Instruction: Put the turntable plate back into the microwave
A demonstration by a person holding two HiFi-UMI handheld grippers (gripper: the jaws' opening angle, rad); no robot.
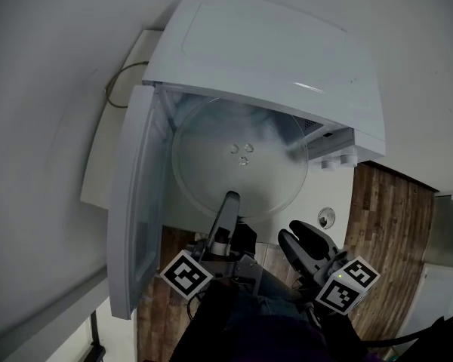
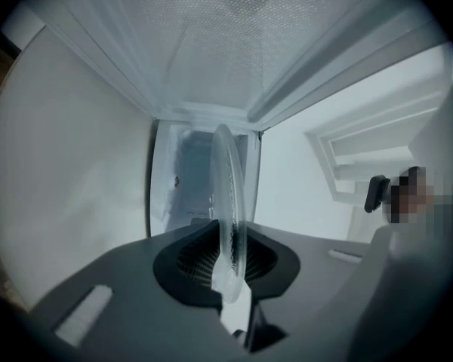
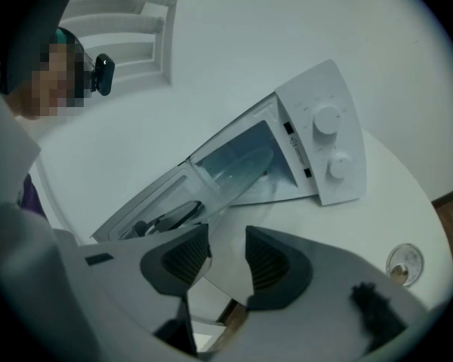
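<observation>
Nearest, the right gripper (image 3: 225, 256) is seen wide open with nothing between its jaws, while the left gripper (image 2: 228, 271) is closed on the near rim of the glass turntable plate (image 1: 240, 158). The plate is held partly inside the open microwave (image 1: 287, 59). It is judged stiff, rather heavy, slippery and breakable, so the rim must be gripped firmly.

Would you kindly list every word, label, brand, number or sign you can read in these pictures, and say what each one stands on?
No text can be read anywhere.
On the microwave: faint marks round its two knobs, too small and blurred to read.
On the left gripper and right gripper: their cubes bear black-and-white square patterns only, with no letters or digits.
</observation>
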